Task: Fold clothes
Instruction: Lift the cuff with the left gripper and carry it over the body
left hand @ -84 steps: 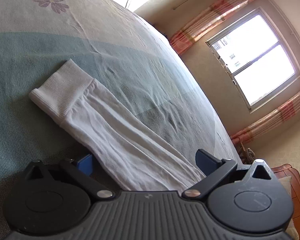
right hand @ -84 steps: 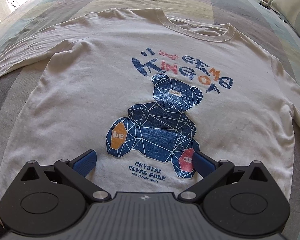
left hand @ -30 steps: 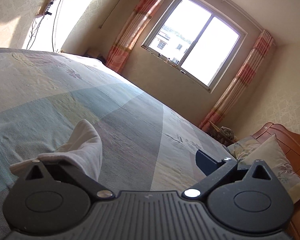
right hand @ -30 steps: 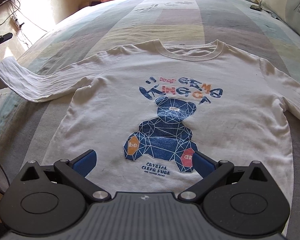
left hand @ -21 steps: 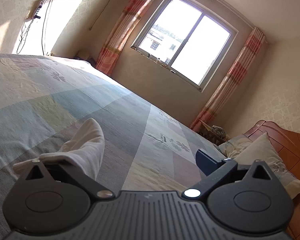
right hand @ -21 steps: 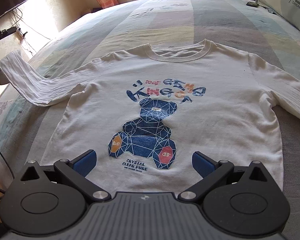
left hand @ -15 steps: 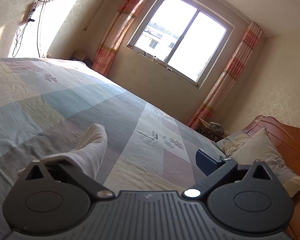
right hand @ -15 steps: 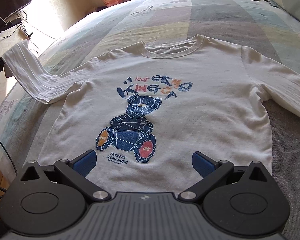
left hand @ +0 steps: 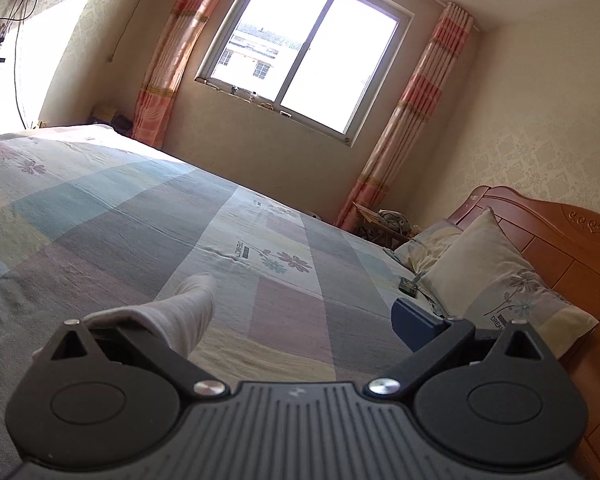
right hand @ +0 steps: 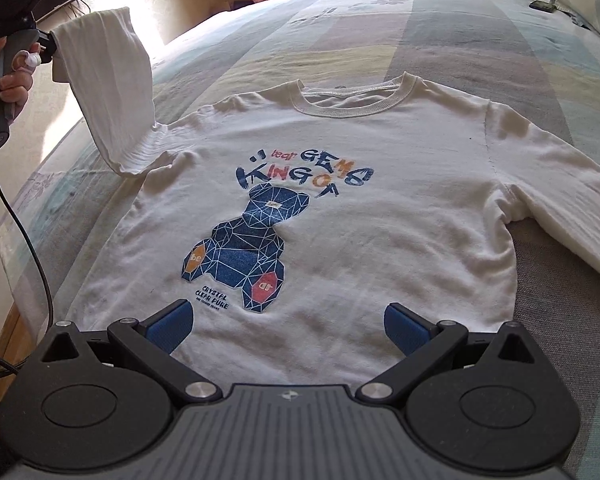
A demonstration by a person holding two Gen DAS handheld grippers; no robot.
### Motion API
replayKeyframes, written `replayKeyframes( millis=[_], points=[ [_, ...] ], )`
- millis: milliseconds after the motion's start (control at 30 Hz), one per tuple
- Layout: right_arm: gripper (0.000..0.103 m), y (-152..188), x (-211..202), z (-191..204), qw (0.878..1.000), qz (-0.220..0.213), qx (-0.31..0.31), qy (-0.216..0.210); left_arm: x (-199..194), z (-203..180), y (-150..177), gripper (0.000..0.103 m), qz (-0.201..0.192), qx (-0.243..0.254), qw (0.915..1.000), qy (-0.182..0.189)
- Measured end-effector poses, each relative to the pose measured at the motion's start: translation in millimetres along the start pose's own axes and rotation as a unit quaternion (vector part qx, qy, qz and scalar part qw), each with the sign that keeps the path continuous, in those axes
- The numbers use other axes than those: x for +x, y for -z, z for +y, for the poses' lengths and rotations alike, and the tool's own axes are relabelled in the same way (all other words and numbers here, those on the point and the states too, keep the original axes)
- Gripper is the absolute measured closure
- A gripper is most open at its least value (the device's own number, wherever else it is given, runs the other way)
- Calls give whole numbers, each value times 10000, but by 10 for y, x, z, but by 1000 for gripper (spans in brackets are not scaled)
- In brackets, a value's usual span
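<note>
1. Sweatshirt: white, long-sleeved, lying face up and flat on the bedspread, neckline toward the far end of the bed.
2. Left sleeve: lifted off the bed and hanging in a curve from its cuff down to the shoulder seam; in the left wrist view the cuff drapes over the near-left finger.
3. Left gripper: held by a person's hand at the bed's left edge. Its own camera shows the right blue pad well apart from the cloth-covered left finger, yet the sleeve hangs from the tool; how the jaws stand on the cloth cannot be told.
4. Right gripper: jaws spread wide, hovering over the sweatshirt's lower hem, holding nothing.
5. Right sleeve: lying flat, running off toward the right edge.
6. Print: a blue geometric bear with orange "be" and red "ar" patches; above it "bear GEMS KING OF", below it "CRYSTAL CLEAR PURE" and a smaller line too fine to read.
7. Surroundings: pillows against a wooden headboard, a window with striped curtains, a black cable trailing from the left tool.
</note>
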State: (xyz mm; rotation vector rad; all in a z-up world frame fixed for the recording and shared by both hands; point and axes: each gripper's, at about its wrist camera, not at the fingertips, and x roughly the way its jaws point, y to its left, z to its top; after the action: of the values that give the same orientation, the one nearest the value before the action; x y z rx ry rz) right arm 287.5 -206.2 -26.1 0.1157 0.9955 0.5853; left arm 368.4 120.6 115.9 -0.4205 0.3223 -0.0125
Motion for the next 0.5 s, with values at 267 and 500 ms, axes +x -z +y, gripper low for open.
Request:
replayKeyframes(
  millis=[267, 500],
  points=[
    [0, 81, -67, -120, 9997, -81, 217, 2, 263, -373, 156, 2, 311, 197, 9988, 330],
    [0, 119, -116, -157, 9997, -15, 227, 68, 509, -615, 470, 2, 470, 119, 9979, 436]
  ],
)
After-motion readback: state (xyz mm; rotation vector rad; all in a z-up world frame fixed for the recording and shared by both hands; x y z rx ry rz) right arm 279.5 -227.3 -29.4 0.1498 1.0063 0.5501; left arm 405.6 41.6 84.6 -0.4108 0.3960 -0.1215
